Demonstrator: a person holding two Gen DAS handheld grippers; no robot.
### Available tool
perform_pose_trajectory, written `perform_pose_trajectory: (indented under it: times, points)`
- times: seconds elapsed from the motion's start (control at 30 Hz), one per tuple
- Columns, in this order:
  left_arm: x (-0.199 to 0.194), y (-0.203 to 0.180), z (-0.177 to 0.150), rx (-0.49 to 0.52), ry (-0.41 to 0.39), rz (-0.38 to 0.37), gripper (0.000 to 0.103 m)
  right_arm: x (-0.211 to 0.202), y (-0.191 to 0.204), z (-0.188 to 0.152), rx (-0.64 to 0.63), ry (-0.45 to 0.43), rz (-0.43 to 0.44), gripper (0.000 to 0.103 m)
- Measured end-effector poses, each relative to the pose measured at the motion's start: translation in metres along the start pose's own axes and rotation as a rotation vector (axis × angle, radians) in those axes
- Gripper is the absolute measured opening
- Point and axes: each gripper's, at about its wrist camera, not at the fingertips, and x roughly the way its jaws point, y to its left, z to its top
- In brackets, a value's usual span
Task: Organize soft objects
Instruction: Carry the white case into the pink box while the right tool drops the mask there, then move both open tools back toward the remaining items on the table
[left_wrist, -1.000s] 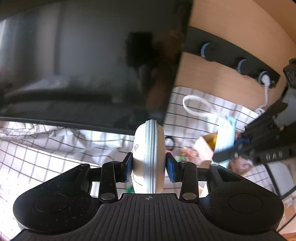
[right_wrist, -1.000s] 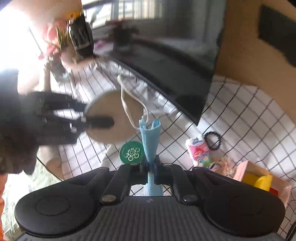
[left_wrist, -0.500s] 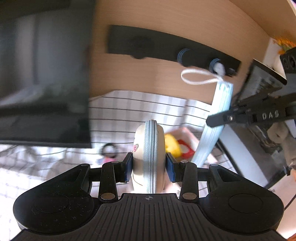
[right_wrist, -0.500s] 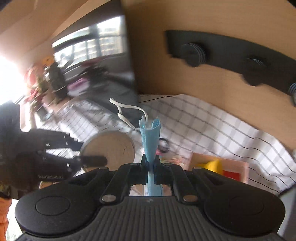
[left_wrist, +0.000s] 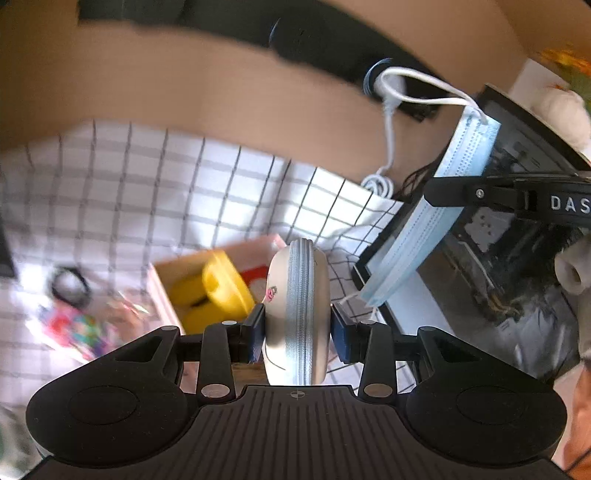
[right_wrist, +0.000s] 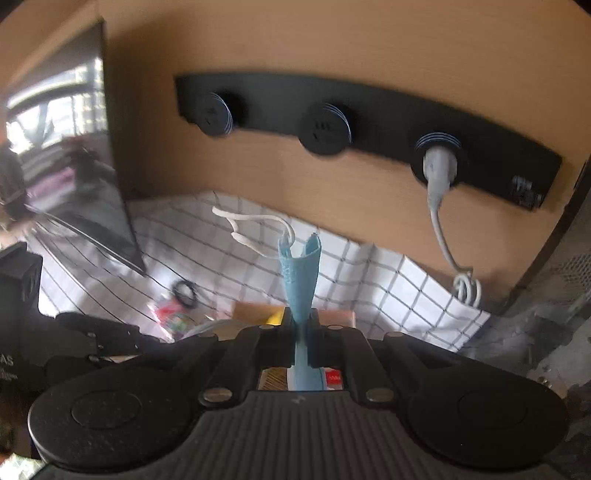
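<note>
My left gripper (left_wrist: 298, 328) is shut on a round cream zippered pouch (left_wrist: 297, 314), held edge-on above the checked cloth. My right gripper (right_wrist: 301, 328) is shut on a folded light-blue face mask (right_wrist: 300, 277) with white ear loops; the mask also shows in the left wrist view (left_wrist: 439, 206), hanging from the right gripper's black finger (left_wrist: 461, 194). A pink open box (left_wrist: 162, 291) with yellow items (left_wrist: 218, 291) inside sits on the cloth just left of the pouch; it also shows behind the right gripper's fingers (right_wrist: 251, 310).
A black hair tie (left_wrist: 70, 288) and a colourful packet (left_wrist: 74, 325) lie on the white checked tablecloth (left_wrist: 184, 184). A black wall socket strip (right_wrist: 369, 122) holds a white plug and cable (right_wrist: 439, 206). A dark monitor (right_wrist: 62, 166) stands left; a computer case (left_wrist: 498, 258) stands right.
Both grippers have swung to the right with their loads. The monitor has left the left wrist view, and the pink box and computer case have come closer.
</note>
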Motion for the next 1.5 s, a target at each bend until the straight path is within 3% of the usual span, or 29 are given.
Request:
perform_pose_trajectory:
  times: [0.13,0.23,0.47,0.53,0.63,1.07,1.17,1.23,1.3,1.37,1.5]
  points:
    - [0.036,0.020,-0.015,-0.126,0.012,-0.042,0.041,0.038,-0.003,-0.010,0.004,0.049,-0.063,0.005]
    - [0.059,0.032,-0.024,-0.165,0.054,-0.039,0.041,0.076,-0.012,-0.021,0.060,0.116,-0.047,0.005]
    - [0.083,0.043,-0.021,-0.123,0.103,-0.002,0.042,0.147,-0.023,-0.048,0.154,0.236,-0.011,0.005]
    - [0.091,0.042,-0.020,-0.094,0.123,0.040,0.042,0.165,-0.025,-0.054,0.175,0.258,-0.010,0.005]
    - [0.098,0.042,-0.017,-0.059,0.108,0.055,0.042,0.189,-0.029,-0.061,0.210,0.280,0.003,0.006]
    - [0.092,0.032,-0.008,0.084,0.079,0.121,0.045,0.239,-0.041,-0.091,0.298,0.373,0.053,0.006]
    - [0.078,0.032,0.000,0.081,0.059,0.110,0.045,0.232,-0.043,-0.094,0.317,0.352,0.064,0.018]
    - [0.070,0.032,0.004,0.076,0.040,0.104,0.045,0.220,-0.046,-0.093,0.331,0.317,0.061,0.042]
    - [0.069,0.031,0.004,0.079,0.050,0.118,0.036,0.205,-0.048,-0.090,0.347,0.270,0.054,0.051]
    - [0.076,0.029,-0.002,0.094,0.088,0.147,0.023,0.191,-0.049,-0.087,0.356,0.231,0.053,0.051]
    - [0.096,0.027,-0.016,0.079,0.162,0.140,0.022,0.167,-0.048,-0.084,0.352,0.170,0.054,0.051]
